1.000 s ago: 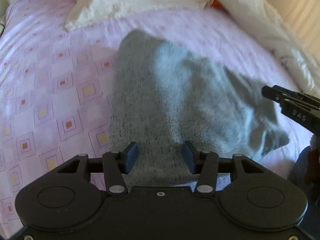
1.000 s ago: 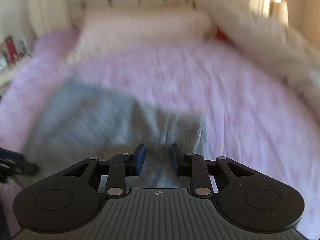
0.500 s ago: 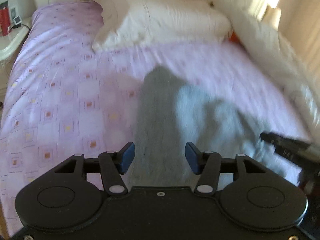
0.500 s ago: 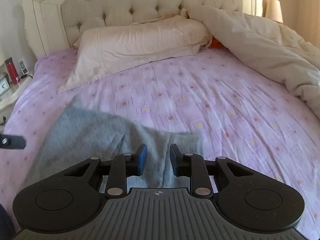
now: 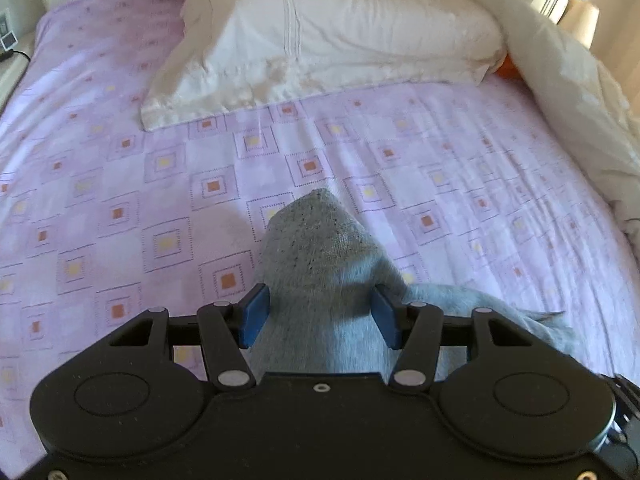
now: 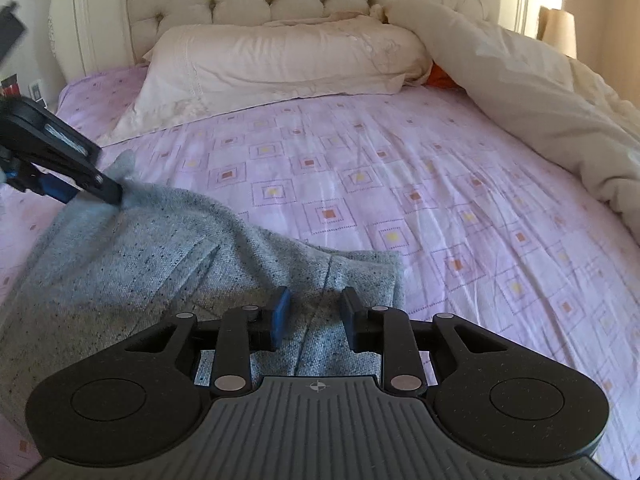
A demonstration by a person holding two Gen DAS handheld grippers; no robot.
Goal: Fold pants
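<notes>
pants (image 6: 132,264) of grey speckled knit lie on the bed sheet (image 6: 440,200), which is lilac with small orange and yellow squares. in the right wrist view the cloth spreads under the right gripper (image 6: 314,316) and away to the left of its jaws, and a seam of the cloth runs up between the two blue pads. these jaws stand a little apart, with cloth between them; the pads do not seem to press on it, and they have opened slightly just now.

in the left wrist view the left gripper (image 5: 318,316) has a thick bunch of the pants (image 5: 320,264) between its jaws. the bunch rises as a hump ahead of the pads and fills the gap from one pad to the other, so the wide-set jaws are clamped on the cloth. more of the cloth trails off to the right of these jaws.

seen from the right wrist, the left gripper (image 6: 80,184) is at the far left edge of the cloth, well to the left of the right jaws, and the cloth is lifted in a ridge there.

beyond both pairs of jaws lie a white pillow (image 6: 280,64) and a cream duvet (image 6: 540,112), the duvet to the right.
</notes>
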